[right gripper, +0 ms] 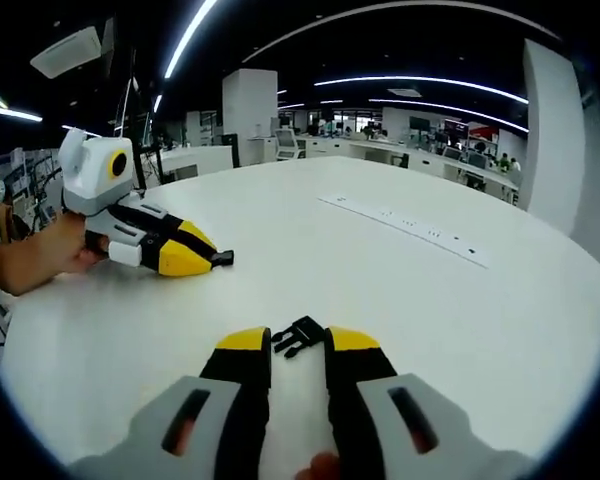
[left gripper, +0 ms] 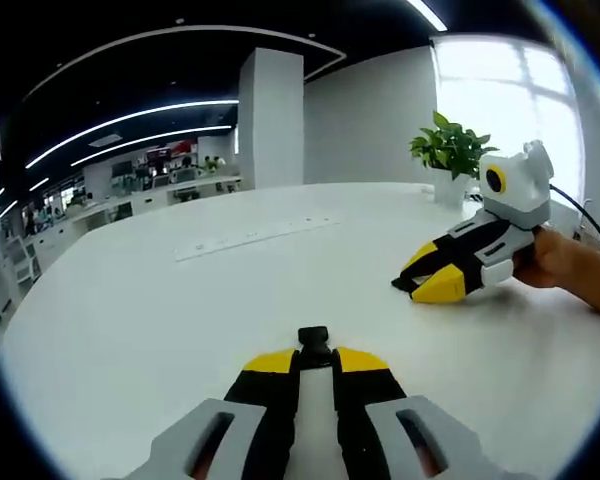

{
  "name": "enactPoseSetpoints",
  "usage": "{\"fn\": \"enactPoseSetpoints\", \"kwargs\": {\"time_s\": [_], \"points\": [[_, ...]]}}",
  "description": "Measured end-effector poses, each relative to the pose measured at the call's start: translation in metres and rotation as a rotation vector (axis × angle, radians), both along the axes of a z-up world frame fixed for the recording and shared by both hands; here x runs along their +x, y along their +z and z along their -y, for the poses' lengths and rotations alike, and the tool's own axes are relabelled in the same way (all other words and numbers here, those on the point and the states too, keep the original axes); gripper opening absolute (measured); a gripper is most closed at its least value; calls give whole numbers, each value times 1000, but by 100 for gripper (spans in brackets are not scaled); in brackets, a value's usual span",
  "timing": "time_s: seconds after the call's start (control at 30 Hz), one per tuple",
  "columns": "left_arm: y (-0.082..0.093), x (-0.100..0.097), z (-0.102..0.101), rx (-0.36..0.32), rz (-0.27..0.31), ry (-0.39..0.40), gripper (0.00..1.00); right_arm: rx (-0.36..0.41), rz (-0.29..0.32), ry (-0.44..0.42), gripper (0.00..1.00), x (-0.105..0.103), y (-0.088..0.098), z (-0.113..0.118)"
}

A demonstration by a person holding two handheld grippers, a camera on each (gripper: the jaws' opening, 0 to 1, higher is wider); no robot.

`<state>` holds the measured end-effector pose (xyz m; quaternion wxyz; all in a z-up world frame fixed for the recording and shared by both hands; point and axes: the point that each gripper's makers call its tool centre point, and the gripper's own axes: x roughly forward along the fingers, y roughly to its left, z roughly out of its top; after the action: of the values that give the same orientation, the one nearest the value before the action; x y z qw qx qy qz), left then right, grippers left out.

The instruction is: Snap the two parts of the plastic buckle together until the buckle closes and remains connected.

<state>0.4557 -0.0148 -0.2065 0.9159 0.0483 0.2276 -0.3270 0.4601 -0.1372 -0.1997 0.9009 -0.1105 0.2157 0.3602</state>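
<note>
A black buckle piece (left gripper: 314, 346) is pinched between the yellow tips of the left gripper (left gripper: 315, 362), low over the white table (left gripper: 180, 300). In the right gripper view, this gripper (right gripper: 212, 259) is seen near the table's far edge, held by a hand (right gripper: 40, 255), the piece at its tip.

The second buckle piece (right gripper: 298, 336), pronged, is held at one end between the nearly closed tips of the right gripper (right gripper: 298, 345); whether it rests on the table cannot be told. The two pieces are well apart. A potted plant (left gripper: 450, 155) is noted at the table's far edge, and a long white strip (right gripper: 405, 226) lies across the table's middle.
</note>
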Motion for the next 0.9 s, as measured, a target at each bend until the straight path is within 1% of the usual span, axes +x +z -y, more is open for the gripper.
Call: {"fn": "enactPoseSetpoints", "kwargs": {"time_s": [0.1,0.17,0.27,0.37,0.4,0.5,0.6,0.73,0.9], "points": [[0,-1,-3,-9,-13,-11,12,3,0,-12,22,-3,-1,3],[0,-3,-4,-10,-20,-23,12,-3,0,-12,22,-14,-1,3],[1,-9,-6,7,-24,-28,12,0,0,-17,22,-17,-1,6],[0,-8,-9,12,-32,-29,12,0,-4,-30,22,-20,-2,10],[0,-9,-9,14,-32,-29,12,4,-8,-42,22,-25,-3,10],[0,-13,-9,20,-27,-40,12,-3,-15,-57,23,-31,-6,12],[1,-19,-9,26,-35,-48,12,-1,-20,-58,25,-37,-5,12],[1,-30,-9,35,-38,-66,12,2,-24,-61,24,-48,-2,13],[1,-35,-10,33,-37,-72,12,14,-30,-42,23,-54,1,6]]}}
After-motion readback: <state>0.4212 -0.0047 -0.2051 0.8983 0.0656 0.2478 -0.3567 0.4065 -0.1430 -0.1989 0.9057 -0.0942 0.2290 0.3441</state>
